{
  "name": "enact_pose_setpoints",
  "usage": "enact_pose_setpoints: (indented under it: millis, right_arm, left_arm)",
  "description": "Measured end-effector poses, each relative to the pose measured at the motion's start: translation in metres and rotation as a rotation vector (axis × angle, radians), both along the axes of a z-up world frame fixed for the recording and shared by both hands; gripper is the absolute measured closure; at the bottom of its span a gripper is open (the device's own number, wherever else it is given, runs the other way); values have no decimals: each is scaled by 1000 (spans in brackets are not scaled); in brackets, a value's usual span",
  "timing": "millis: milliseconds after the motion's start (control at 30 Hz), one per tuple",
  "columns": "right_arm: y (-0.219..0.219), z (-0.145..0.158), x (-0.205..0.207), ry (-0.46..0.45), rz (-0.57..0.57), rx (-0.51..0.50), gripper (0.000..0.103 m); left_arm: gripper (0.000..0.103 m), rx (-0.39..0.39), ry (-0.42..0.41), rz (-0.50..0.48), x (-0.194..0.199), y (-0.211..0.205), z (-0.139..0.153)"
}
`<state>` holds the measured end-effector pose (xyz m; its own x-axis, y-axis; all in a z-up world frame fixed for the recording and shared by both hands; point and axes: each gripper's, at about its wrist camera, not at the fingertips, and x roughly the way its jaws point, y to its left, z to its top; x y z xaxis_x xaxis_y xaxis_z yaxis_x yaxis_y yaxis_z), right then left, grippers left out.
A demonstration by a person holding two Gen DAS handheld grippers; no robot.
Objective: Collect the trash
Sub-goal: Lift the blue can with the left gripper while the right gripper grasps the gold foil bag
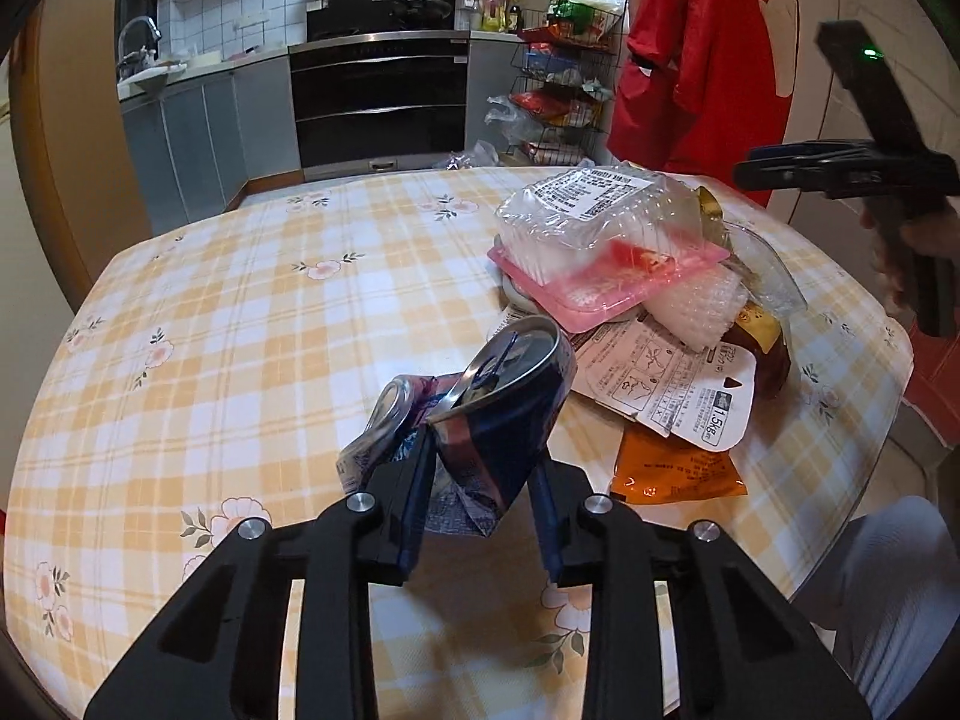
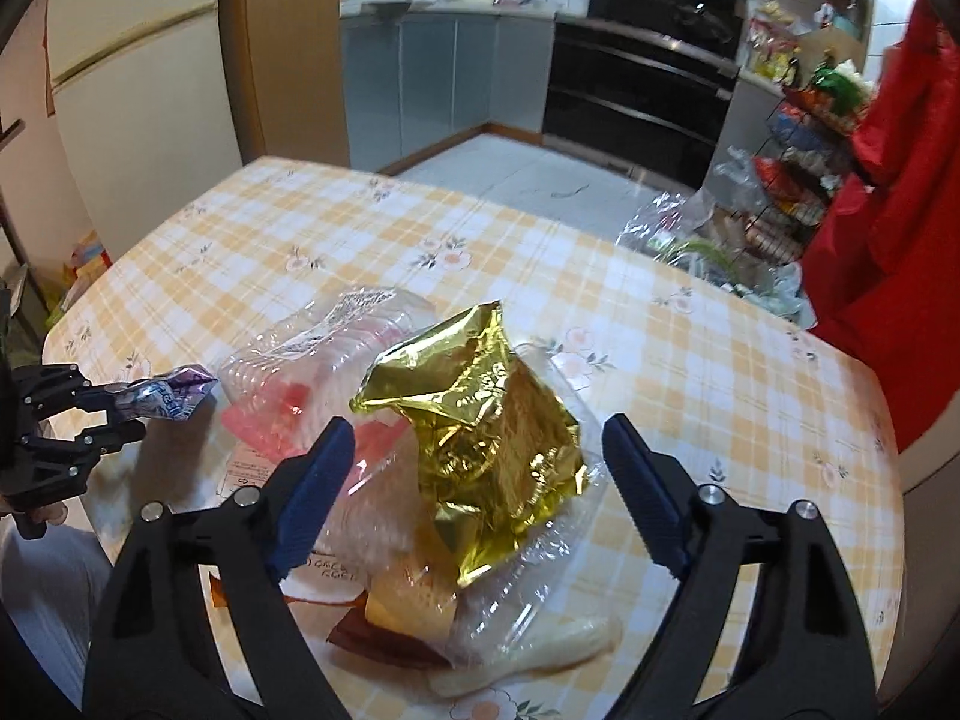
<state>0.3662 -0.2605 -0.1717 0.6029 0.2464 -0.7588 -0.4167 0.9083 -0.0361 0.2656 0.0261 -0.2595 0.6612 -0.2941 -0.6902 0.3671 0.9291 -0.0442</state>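
My left gripper [image 1: 483, 456] is shut on a crushed blue and silver drink can [image 1: 504, 414], held just above the checked tablecloth [image 1: 240, 312]. A bent part of the can sticks out past the left finger. To its right lies a trash pile: a clear plastic box [image 1: 600, 210] on a pink tray [image 1: 606, 294], a white printed lid [image 1: 672, 384] and an orange packet [image 1: 672, 468]. My right gripper [image 2: 477, 423] stands open over that pile, its blue pads on either side of a crumpled gold foil bag [image 2: 480, 414] without touching it.
A person's leg in light trousers [image 1: 888, 594] is at the table's near right edge. Beyond the table are an oven [image 1: 378, 102], a wire rack of snacks [image 1: 558, 96], a hanging red garment [image 1: 696, 60] and plastic bags on the floor [image 2: 708, 240]. A fridge [image 2: 132, 90] stands at left.
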Motion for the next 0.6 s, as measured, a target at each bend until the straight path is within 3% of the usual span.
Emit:
enact_pose_setpoints:
  millis: [200, 433, 533, 600]
  right_arm:
    - [20, -18, 22, 101, 42, -40, 20]
    - [22, -35, 41, 187, -6, -28, 22]
    - [17, -42, 45, 222, -33, 6, 31]
    - [12, -44, 47, 247, -44, 45, 44]
  left_arm:
    - [76, -39, -12, 22, 0, 6, 3]
    - [78, -66, -20, 31, -1, 10, 6]
    - [78, -77, -25, 34, -2, 11, 8]
    - [78, -82, -31, 36, -4, 12, 10]
